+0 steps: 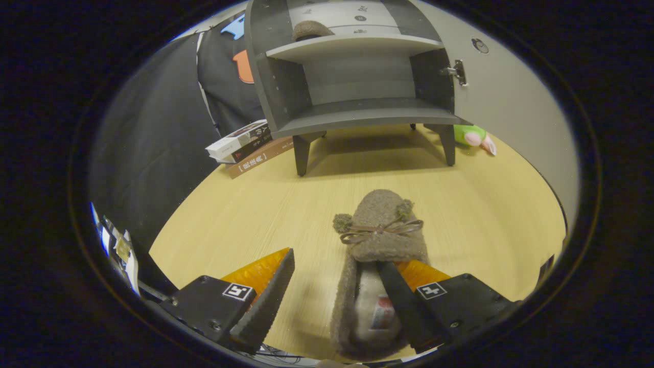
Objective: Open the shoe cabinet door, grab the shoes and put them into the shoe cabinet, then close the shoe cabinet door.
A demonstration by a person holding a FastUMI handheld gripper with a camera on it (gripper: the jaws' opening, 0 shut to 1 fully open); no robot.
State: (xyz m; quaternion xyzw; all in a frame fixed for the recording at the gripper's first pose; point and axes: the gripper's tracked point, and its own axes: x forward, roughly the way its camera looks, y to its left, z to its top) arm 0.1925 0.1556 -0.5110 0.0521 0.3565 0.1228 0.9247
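Note:
A fuzzy brown slipper (379,230) with a ribbon bow lies on the wooden table (245,214), toe pointing toward the cabinet. My gripper (337,260) is open: the right finger (396,296) reaches into the slipper's opening, while the left finger (268,294) hangs over bare table, apart from the slipper's left wall. Beyond stands the grey shoe cabinet (357,110) on short legs, its door (503,97) swung open to the right. Another brown slipper (310,30) rests on the cabinet's upper shelf. The lower shelf is bare.
A stack of books (245,145) lies left of the cabinet's front leg. A green and pink plush toy (472,137) sits behind the cabinet's right leg, by the open door. Black cloth walls the left side.

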